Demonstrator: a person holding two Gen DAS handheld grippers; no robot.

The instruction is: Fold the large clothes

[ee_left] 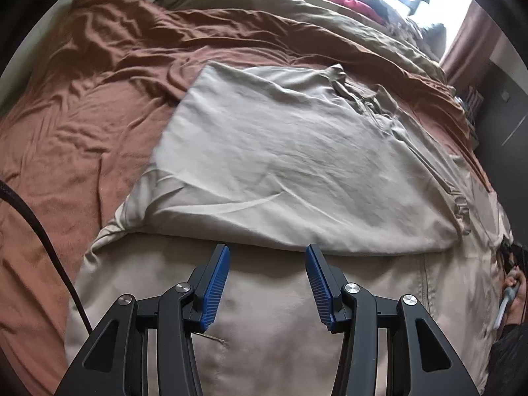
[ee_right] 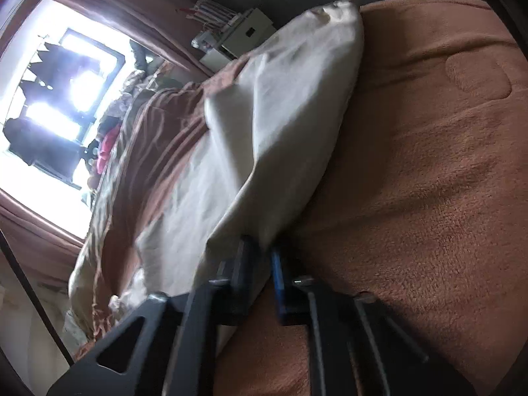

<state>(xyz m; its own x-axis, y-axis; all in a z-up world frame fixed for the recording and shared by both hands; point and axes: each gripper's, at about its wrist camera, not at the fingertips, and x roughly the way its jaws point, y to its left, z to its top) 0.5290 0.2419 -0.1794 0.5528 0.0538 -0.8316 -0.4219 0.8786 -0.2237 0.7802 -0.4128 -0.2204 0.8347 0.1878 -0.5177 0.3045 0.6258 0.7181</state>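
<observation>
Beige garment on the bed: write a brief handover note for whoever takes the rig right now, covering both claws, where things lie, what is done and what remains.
Left claw: open, empty, hovering over the near part of the beige garment.
Right claw: shut on an edge of the garment, low over the rust-brown blanket.
Position: the garment lies spread on the blanket, with one layer already folded over itself; the fold edge runs just beyond the left claw's fingertips.
Done: a first fold, as it lies.
Left: probably carry the gripped edge across, flatten wrinkles, finish the remaining folds.

Home bedroom – bed w/ rumpled rust-brown sheet (ee_left: 99, 76), tan duvet (ee_left: 297, 13), curtained window (ee_right: 66, 99)
</observation>
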